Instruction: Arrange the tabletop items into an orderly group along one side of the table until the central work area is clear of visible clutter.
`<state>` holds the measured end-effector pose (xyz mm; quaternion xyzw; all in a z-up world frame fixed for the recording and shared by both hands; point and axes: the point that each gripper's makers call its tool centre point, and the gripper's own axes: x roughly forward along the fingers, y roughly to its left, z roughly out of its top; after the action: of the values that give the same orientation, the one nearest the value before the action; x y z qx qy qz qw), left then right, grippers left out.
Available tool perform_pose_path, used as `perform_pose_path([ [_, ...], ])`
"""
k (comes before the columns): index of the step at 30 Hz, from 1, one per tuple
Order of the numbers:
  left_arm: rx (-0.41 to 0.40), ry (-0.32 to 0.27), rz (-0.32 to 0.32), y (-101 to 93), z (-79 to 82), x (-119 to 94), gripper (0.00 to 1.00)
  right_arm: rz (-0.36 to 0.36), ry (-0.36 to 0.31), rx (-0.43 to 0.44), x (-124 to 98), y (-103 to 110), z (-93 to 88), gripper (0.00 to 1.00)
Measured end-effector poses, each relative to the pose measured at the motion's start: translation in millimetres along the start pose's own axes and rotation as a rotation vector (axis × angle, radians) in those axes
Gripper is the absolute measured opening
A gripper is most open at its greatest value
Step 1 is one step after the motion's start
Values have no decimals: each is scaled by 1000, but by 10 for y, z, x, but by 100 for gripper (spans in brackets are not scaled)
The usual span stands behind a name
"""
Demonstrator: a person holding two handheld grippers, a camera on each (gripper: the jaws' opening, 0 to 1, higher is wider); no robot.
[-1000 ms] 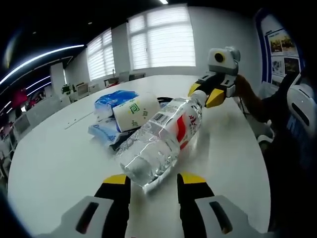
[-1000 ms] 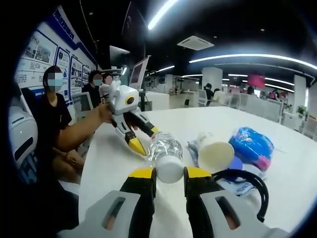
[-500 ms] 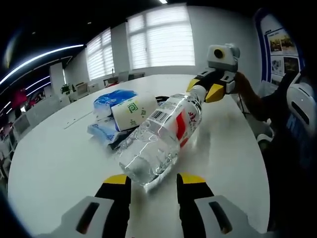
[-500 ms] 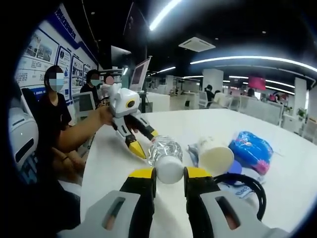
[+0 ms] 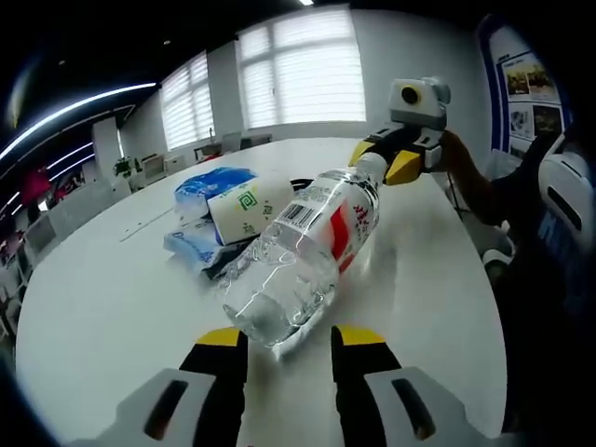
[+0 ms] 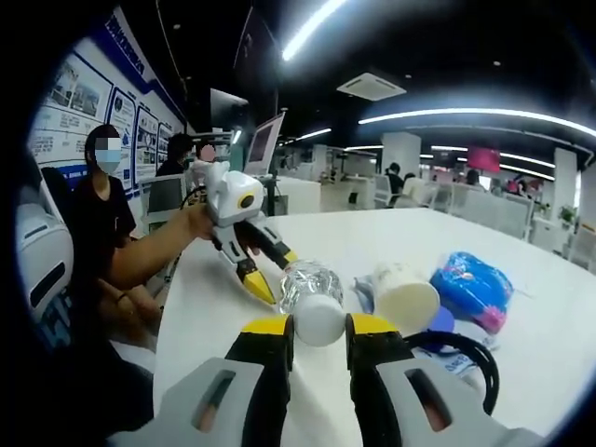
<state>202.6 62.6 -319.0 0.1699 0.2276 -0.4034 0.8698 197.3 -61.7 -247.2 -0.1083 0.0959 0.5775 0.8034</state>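
Two grippers meet at one clear water bottle [image 5: 303,256]: the right gripper [image 6: 318,328] clamps its white cap, while the left gripper [image 5: 284,340] stands wide at its base. Its red-and-white label carries a barcode and unreadable characters. Bottle, paper cup [image 5: 247,212] with green logo and blue packet [image 5: 212,184] cluster mid-table [image 5: 112,298].

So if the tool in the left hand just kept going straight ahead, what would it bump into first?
Probably the base of the clear plastic water bottle with the red and white label, lying just ahead of the left tool, roughly in line with its open gap. Depth is hard to judge.
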Motion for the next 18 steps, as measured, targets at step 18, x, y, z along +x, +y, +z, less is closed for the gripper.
perform_pose_path([
  [18,0,5,2,14,-16,-17,33,5,-19,-31,-11,20,103,19],
])
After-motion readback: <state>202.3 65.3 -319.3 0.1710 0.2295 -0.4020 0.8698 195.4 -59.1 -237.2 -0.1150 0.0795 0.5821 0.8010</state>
